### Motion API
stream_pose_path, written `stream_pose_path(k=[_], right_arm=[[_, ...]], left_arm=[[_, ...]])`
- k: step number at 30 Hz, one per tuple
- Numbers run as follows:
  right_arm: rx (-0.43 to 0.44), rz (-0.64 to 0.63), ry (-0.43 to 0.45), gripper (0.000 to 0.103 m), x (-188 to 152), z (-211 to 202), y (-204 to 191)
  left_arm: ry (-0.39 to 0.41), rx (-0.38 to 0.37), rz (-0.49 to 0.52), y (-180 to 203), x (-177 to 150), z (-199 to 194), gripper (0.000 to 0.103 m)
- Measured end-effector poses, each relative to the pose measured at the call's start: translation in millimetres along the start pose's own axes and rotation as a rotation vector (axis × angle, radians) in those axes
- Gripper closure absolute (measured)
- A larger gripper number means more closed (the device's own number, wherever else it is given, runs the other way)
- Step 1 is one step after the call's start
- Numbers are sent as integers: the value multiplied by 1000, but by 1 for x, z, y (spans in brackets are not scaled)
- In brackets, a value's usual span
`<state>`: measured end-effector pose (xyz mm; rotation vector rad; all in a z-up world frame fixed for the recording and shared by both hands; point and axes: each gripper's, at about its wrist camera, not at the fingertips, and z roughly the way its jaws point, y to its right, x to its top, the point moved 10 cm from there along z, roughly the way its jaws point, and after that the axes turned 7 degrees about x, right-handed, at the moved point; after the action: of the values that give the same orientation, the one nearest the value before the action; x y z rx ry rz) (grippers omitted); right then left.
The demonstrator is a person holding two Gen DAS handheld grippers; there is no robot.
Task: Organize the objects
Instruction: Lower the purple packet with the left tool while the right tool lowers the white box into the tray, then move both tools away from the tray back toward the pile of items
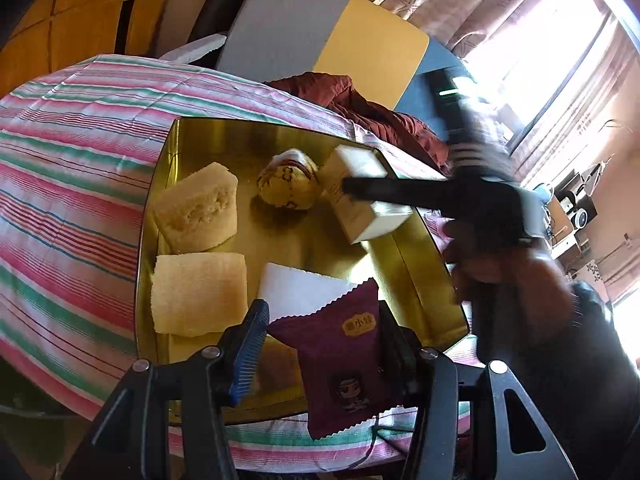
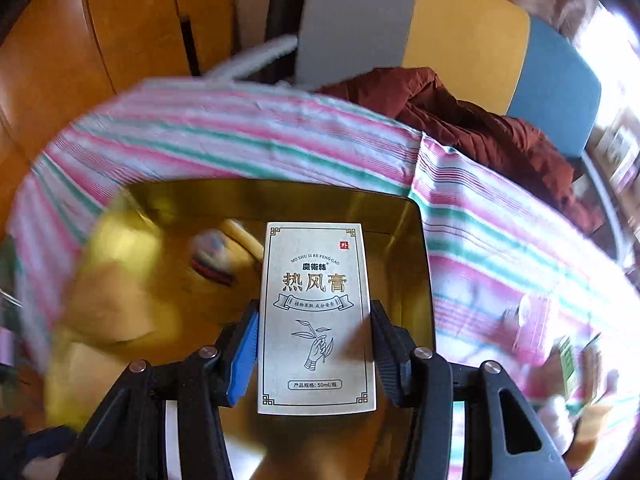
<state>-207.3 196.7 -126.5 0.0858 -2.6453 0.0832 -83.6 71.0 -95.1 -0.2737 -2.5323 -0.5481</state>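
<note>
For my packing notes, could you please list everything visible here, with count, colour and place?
tin: one, gold, on the striped cloth
striped cloth: one, pink, green and white, under the tin
sponge blocks: two, pale yellow, left side of the tin
wrapped ball: one, gold with red print, middle of the tin's far end
white pad: one, flat in the tin, partly under the packet
packet: one, maroon, in the left gripper
box: one, white with printed label, in the right gripper, above the tin
red garment: one, beyond the cloth
left gripper: shut on the packet
right gripper: shut on the box
</note>
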Motion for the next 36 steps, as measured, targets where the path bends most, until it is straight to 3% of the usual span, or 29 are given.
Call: stream_pose_path(k=[1, 4, 8, 9, 10, 12, 13, 17, 27, 32, 36], right_arm=[[18, -6, -21, 52, -3, 6, -5], [197, -27, -17, 52, -7, 5, -39], [285, -61, -12, 51, -13, -2, -61], [277, -71, 0, 41, -14, -7, -62], [268, -77, 10, 25, -14, -10, -61], [280, -78, 38, 16, -13, -20, -60], [284, -71, 53, 16, -12, -27, -59], [271, -37, 99, 16, -14, -49, -45], [213, 11, 165, 16, -56, -85, -11], [182, 21, 174, 16, -82, -94, -5], [152, -2, 189, 16, -95, -100, -5]], left_arm=[[2, 3, -2, -1, 0, -1, 50], [8, 9, -8, -4, 1, -2, 49], [12, 22, -14, -7, 4, -1, 49], [13, 25, -11, -6, 6, 1, 49], [15, 28, -9, -5, 7, 2, 49], [22, 31, -7, -3, 11, 4, 46], [26, 30, -6, -2, 13, 3, 45], [77, 38, -12, -4, 21, -9, 24], [173, 218, -46, -45, 25, -40, 23], [190, 295, -5, -40, 18, -41, 21], [191, 305, 17, -29, 14, -39, 19]])
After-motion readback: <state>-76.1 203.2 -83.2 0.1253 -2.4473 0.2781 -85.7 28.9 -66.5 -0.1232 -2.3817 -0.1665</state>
